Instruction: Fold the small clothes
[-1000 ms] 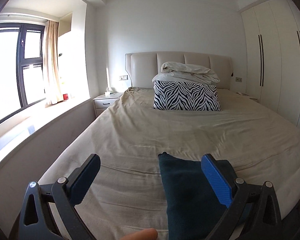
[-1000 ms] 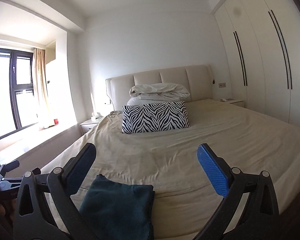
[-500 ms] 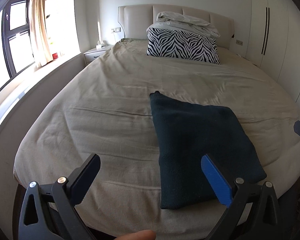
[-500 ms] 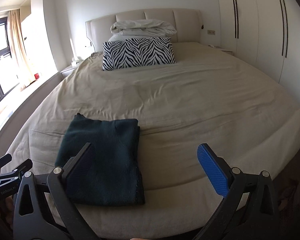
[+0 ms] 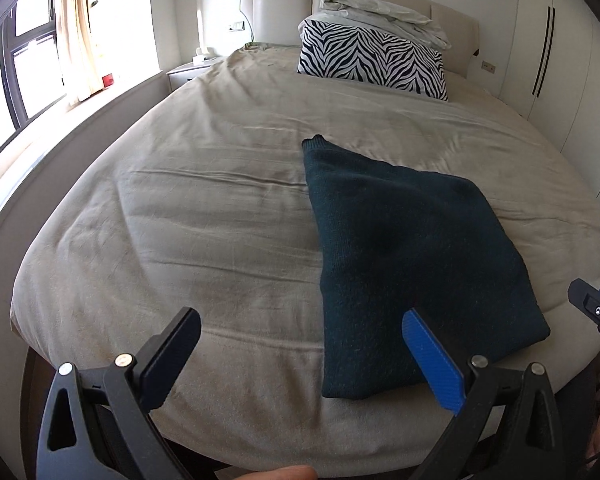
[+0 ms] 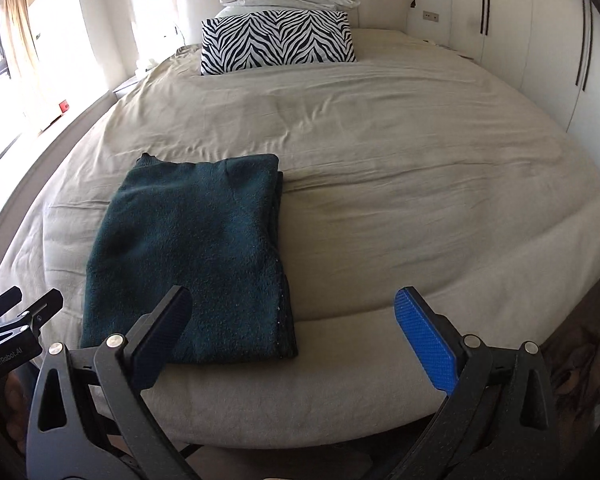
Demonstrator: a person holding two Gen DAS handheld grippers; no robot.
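A dark teal knitted garment [image 5: 412, 264] lies folded into a flat rectangle near the foot of the beige bed [image 5: 204, 216]; in the right wrist view the same garment [image 6: 196, 252] sits left of centre. My left gripper [image 5: 304, 354] is open and empty, held above the bed's near edge, its right finger over the garment's near end. My right gripper [image 6: 296, 336] is open and empty too, just short of the garment's near right corner. Each gripper shows at the other view's edge.
A zebra-print pillow [image 5: 374, 58] with a folded white duvet [image 5: 384, 14] on top lies at the headboard. White wardrobe doors [image 6: 540, 40] line the right wall. A window with a curtain [image 5: 76, 28] and a ledge run along the left.
Both cameras have tilted downward and risen, so the whole folded garment and the bed's foot edge now show. The garment itself has not moved. Both grippers stay open.
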